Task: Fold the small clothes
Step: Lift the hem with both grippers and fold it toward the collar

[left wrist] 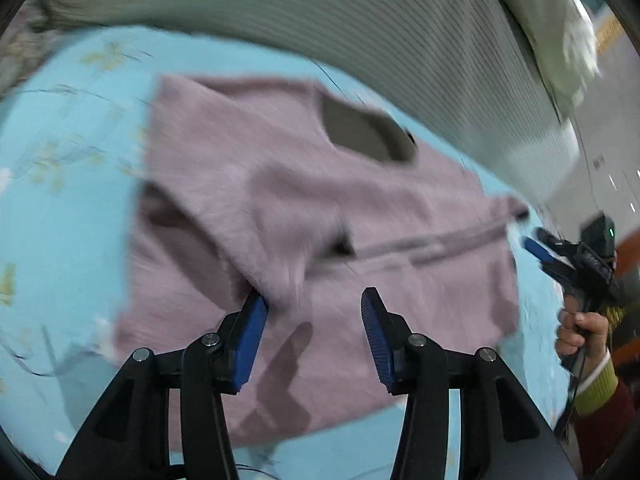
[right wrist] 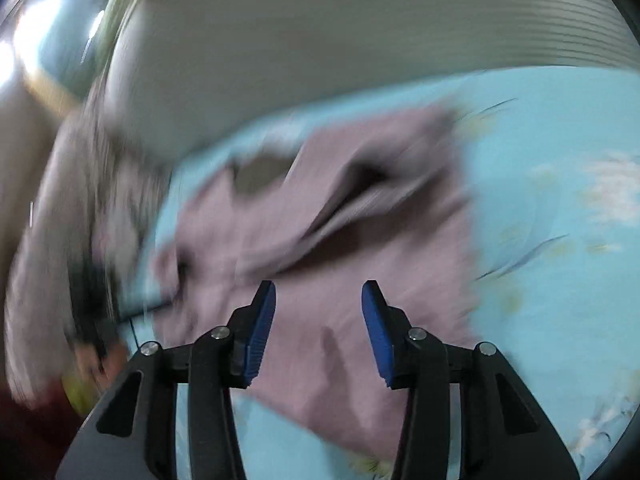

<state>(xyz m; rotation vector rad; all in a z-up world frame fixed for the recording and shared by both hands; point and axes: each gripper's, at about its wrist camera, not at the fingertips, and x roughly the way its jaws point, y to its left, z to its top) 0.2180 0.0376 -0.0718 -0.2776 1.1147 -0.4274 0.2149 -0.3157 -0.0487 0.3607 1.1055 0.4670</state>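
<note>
A fuzzy mauve sweater (left wrist: 304, 216) lies on a light blue floral sheet (left wrist: 68, 208), its grey neck opening (left wrist: 364, 132) toward the far side. One sleeve is folded across the body. My left gripper (left wrist: 314, 304) is open just above the sweater's lower part, its left pad next to the folded sleeve's end, holding nothing. The right gripper (left wrist: 540, 252) shows at the sweater's right edge in the left wrist view, held by a hand. In the blurred right wrist view the right gripper (right wrist: 319, 294) is open over the sweater (right wrist: 340, 240), holding nothing.
A grey ribbed cover (left wrist: 360, 28) lies beyond the sheet. A white cloth (left wrist: 560, 32) sits at the far right. The sheet also shows in the right wrist view (right wrist: 560, 240). A blurred pale shape (right wrist: 60, 220) is at its left.
</note>
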